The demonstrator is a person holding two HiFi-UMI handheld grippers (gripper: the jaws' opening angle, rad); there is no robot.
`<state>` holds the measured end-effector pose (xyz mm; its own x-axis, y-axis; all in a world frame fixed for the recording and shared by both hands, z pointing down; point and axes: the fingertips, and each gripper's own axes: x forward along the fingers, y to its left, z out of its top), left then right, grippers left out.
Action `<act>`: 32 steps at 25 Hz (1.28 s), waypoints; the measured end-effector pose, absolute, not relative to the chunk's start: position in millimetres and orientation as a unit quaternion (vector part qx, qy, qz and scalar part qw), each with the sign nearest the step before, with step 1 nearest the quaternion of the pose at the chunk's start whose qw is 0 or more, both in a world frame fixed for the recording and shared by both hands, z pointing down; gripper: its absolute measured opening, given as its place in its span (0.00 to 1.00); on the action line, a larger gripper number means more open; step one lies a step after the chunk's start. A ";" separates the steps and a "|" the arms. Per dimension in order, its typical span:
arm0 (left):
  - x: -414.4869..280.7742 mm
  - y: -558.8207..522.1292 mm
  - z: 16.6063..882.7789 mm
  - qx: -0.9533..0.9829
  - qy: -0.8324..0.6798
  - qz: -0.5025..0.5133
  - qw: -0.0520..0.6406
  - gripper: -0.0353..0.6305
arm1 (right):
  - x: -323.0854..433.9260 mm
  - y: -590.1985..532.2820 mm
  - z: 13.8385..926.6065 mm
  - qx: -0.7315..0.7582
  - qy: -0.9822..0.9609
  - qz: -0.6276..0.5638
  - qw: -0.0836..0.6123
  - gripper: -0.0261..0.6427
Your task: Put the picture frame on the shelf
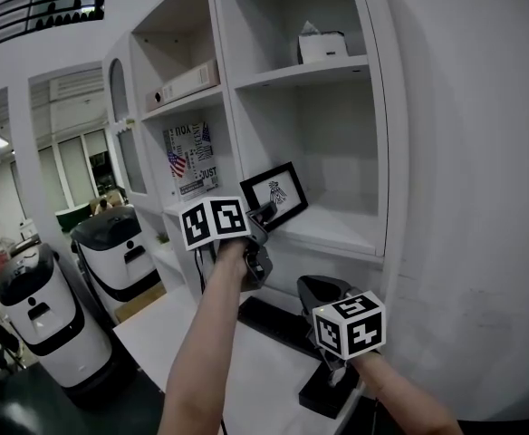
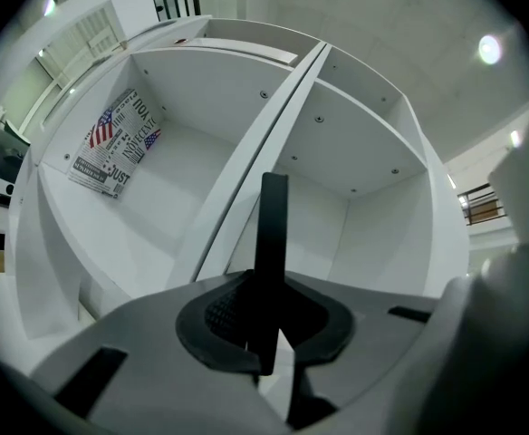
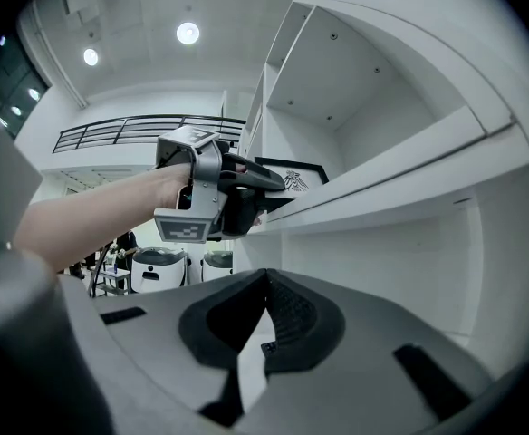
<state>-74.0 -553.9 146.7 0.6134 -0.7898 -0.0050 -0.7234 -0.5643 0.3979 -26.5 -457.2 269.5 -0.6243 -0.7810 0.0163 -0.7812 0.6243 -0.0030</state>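
Note:
The black picture frame (image 1: 274,194) with a small drawing in it stands tilted over the front edge of the white shelf board (image 1: 341,235). My left gripper (image 1: 265,214) is shut on the frame's lower left edge. In the left gripper view the frame (image 2: 271,243) shows edge-on as a dark bar clamped between the pads, with the shelf compartment (image 2: 373,234) behind it. My right gripper (image 1: 322,290) hangs lower, below the shelf board, and holds nothing. In the right gripper view its jaws (image 3: 264,320) are together, and the left gripper (image 3: 245,194) and the frame (image 3: 293,178) show above the shelf board (image 3: 409,166).
A flag poster (image 1: 190,159) leans in the compartment to the left. A white box (image 1: 322,47) stands on the shelf above. Flat black things (image 1: 278,324) lie on the white table below. Two white robots (image 1: 38,311) stand on the floor at the left.

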 end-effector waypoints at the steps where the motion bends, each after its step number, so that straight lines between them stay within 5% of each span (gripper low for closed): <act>1: -75.2 -553.3 146.9 0.879 -0.431 -0.094 0.181 0.09 | -26.4 -456.7 269.2 0.433 -0.901 0.005 0.007 0.04; 11: -78.2 -543.8 146.6 0.877 -0.444 -0.091 0.162 0.25 | -27.6 -451.5 268.9 0.431 -0.902 0.003 0.007 0.04; 32: -79.6 -522.2 147.4 0.883 -0.438 -0.080 0.148 0.31 | -32.5 -444.6 270.8 0.432 -0.902 0.007 0.005 0.04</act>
<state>-79.6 -522.2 147.4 0.6044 -0.7966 -0.0113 -0.7494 -0.5733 0.3312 -32.5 -444.6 270.8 -0.6267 -0.7792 0.0142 -0.7793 0.6266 -0.0078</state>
